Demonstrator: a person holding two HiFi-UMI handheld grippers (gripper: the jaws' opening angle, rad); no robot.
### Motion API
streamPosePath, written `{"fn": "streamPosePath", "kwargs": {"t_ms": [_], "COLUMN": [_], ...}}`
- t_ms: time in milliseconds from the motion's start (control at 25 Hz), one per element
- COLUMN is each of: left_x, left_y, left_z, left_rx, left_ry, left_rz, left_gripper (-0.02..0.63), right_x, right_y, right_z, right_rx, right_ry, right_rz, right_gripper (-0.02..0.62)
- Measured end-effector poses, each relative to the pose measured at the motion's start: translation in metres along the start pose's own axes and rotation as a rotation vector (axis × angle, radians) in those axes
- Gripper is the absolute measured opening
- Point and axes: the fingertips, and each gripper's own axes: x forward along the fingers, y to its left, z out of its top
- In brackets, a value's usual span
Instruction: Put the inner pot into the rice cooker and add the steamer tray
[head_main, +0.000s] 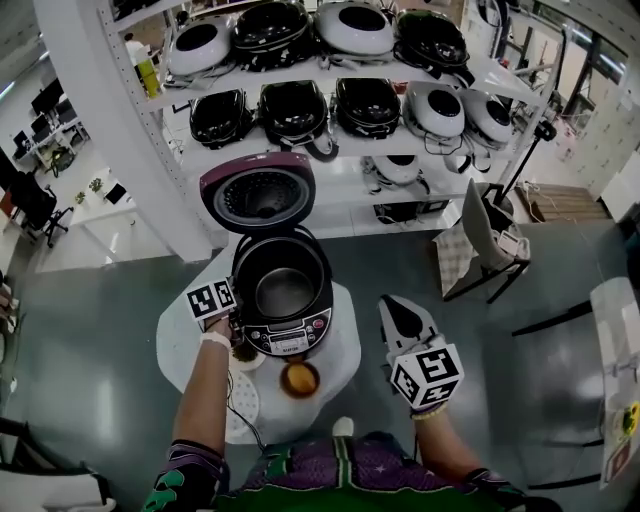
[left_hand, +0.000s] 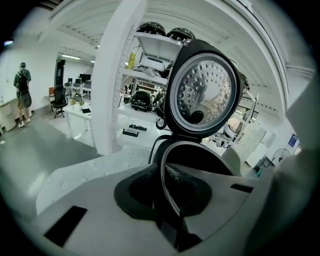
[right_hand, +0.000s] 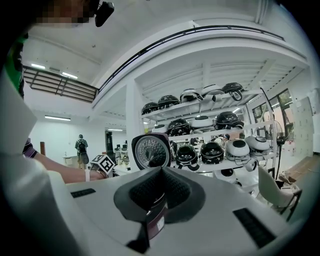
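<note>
Pinching the rim of the inner pot (head_main: 285, 292) with the left gripper (left_hand: 165, 192), inside the open rice cooker (head_main: 290, 335).

Left jaws nearly together, pads pressed on the thin metal rim at the pot's left edge, beside the marker cube. Pot down inside the cooker body on the round white table (head_main: 340, 330), under the raised lid (head_main: 262, 192); impossible to tell whether fully seated. Right gripper (head_main: 402, 318) closed tight with nothing between the pads, held apart to the right of the cooker, only the maroon cooker wall seen past the jaws. White perforated steamer tray (head_main: 243, 400) flat on the table's near left, partly hidden by the left forearm. Small bowl (head_main: 299, 380) just in front of the cooker, contents hard to make out.
</note>
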Motion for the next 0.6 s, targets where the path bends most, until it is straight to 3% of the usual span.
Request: {"fn": "streamPosePath", "kwargs": {"t_ms": [360, 600], "left_x": [-0.037, -0.065], "left_y": [-0.007, -0.006], "left_z": [0.001, 0.007], "left_rx": [-0.040, -0.015], "left_ry": [-0.090, -0.158], "left_rz": [-0.014, -0.005], "left_gripper": [0.054, 0.054], "right_x": [-0.008, -0.012], "right_y": [-0.001, 0.001], "right_z": [0.006, 0.009], "right_rx": [-0.002, -0.012], "right_ry": [-0.013, -0.032], "right_rz": [0.032, 0.041], "right_gripper": [0.006, 0.006]}}
